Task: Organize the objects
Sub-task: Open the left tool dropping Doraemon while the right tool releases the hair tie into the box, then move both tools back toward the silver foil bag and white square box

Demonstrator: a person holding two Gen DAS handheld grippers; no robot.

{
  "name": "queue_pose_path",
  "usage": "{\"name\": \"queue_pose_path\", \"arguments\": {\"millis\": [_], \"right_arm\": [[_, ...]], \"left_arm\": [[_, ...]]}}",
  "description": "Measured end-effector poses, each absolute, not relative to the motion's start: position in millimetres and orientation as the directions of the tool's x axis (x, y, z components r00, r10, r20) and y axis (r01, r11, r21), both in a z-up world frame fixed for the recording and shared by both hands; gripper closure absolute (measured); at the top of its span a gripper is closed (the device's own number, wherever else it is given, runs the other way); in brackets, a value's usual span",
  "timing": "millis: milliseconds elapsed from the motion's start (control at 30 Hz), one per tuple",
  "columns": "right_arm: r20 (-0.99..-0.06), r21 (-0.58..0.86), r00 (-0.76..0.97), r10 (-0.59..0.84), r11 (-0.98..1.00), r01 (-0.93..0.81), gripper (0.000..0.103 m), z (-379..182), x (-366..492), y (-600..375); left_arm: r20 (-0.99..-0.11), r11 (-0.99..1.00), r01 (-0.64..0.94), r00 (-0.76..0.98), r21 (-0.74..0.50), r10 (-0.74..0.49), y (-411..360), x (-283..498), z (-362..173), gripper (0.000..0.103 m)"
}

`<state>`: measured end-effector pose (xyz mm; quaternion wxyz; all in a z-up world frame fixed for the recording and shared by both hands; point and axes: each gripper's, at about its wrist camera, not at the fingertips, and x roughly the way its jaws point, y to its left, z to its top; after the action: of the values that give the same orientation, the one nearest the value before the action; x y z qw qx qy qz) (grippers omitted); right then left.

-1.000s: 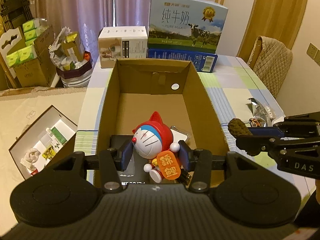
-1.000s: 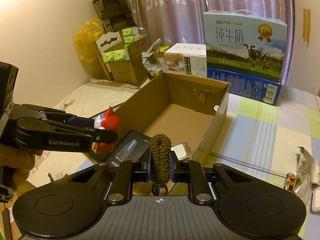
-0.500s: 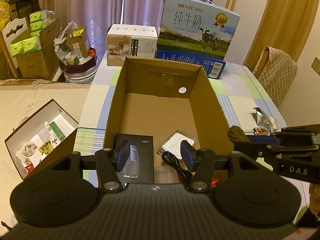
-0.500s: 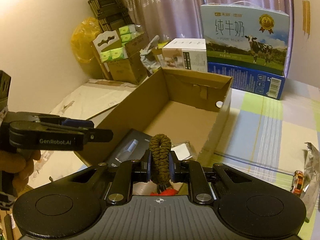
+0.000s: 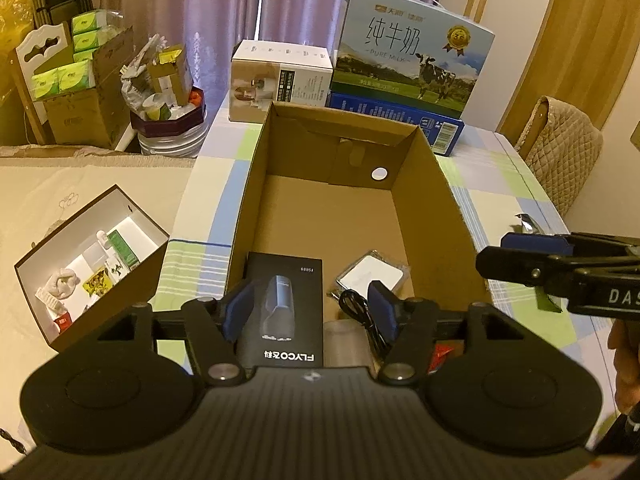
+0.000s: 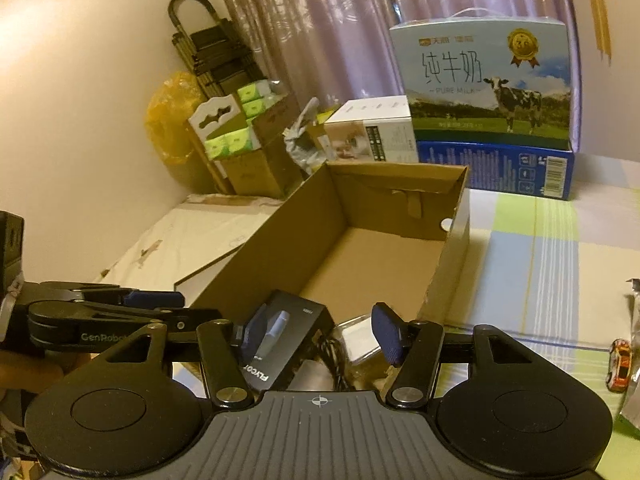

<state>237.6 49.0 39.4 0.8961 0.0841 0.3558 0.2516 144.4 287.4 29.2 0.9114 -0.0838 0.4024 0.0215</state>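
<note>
1. The left gripper (image 5: pixel 312 312) is hovering over the near end of the cardboard box (image 5: pixel 440 200), its two blue-padded fingers spread apart with nothing between them.
2. The right gripper (image 6: pixel 320 336) is also standing spread wide and empty over the same near end; in the left wrist view it is reaching in from the right side (image 5: pixel 520 256).
3. One cardboard box is sitting open on the checked tablecloth (image 6: pixel 540 248), most of its floor bare.
4. Inside it, at the near end, one black FLYCO razor box (image 5: pixel 284 308) is lying flat on the left.
5. One small clear-wrapped white packet (image 5: pixel 370 274) is lying just to the right of it, with one black cable (image 5: pixel 356 308) curling beside them.
6. One small toy car (image 6: pixel 619 364) is resting on the cloth, well apart from the box, to the right.
7. One milk carton case (image 5: pixel 412 56) and one white product box (image 5: pixel 280 76) are standing behind the box's far end.
8. One open gift box (image 5: pixel 92 256) with small items is lying on the bed to the left.
</note>
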Motion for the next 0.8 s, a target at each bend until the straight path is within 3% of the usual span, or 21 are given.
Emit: {"name": "queue_pose_path", "arguments": {"millis": [100,167,467,800], "right_arm": [[-0.599,0.329,0.622,0.504,0.863,-0.382,0.048,40,235,46],[-0.606,0.332,0.62,0.498,0.867,-0.372,0.048,39,232,44],[-0.612,0.325,0.644,0.46,0.888,-0.325,0.048,48,202,24],[-0.621,0.287,0.683,0.384,0.923,-0.258,0.048,58,156,-16]], "left_arm": [[-0.738,0.984,-0.11,0.675,-0.139,-0.029,285,141,28,0.044],[-0.738,0.984,-0.115,0.674,-0.136,-0.023,283,139,28,0.038],[-0.728,0.985,-0.124,0.685,-0.123,-0.005,260,122,40,0.035],[-0.712,0.986,-0.122,0.702,-0.114,0.004,221,97,58,0.02]]}}
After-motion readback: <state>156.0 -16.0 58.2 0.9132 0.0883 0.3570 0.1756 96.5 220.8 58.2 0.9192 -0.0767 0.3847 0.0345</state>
